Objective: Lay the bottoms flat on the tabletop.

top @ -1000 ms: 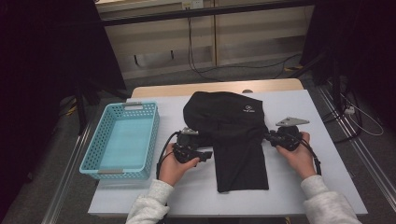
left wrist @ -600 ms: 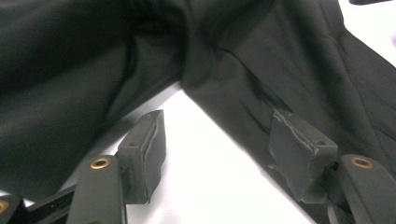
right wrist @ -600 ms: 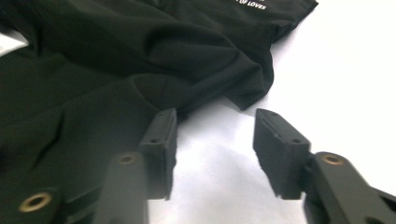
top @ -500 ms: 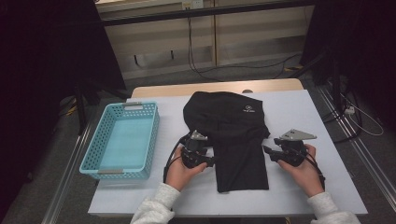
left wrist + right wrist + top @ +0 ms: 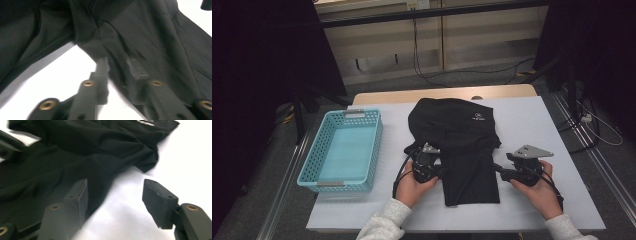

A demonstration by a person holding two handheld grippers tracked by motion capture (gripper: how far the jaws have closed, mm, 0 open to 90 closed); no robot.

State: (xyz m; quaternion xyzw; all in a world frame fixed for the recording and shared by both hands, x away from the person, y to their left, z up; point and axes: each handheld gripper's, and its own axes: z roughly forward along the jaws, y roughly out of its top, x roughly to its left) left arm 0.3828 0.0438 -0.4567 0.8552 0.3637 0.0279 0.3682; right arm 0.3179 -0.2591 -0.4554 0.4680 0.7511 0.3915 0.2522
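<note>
A black garment (image 5: 462,145) with a small white logo lies in the middle of the white table (image 5: 537,125). Its far part is bunched and its near part is a flat folded strip. My left gripper (image 5: 440,170) is at the strip's left edge and stands open. In the left gripper view the left gripper (image 5: 117,65) has one jaw over the bare table and the other over the cloth (image 5: 155,37). My right gripper (image 5: 498,170) is open at the strip's right edge. In the right gripper view the right gripper (image 5: 115,187) is spread wide, straddling the cloth (image 5: 87,145) border.
A light blue plastic basket (image 5: 312,155) stands on the left part of the table with nothing in it. White table surface lies to the right of the garment and along the front edge. Cables run over the floor beyond the table.
Both hands have drawn back toward the table's front edge along the garment's sides. The left gripper has also closed in on the strip's left edge.
</note>
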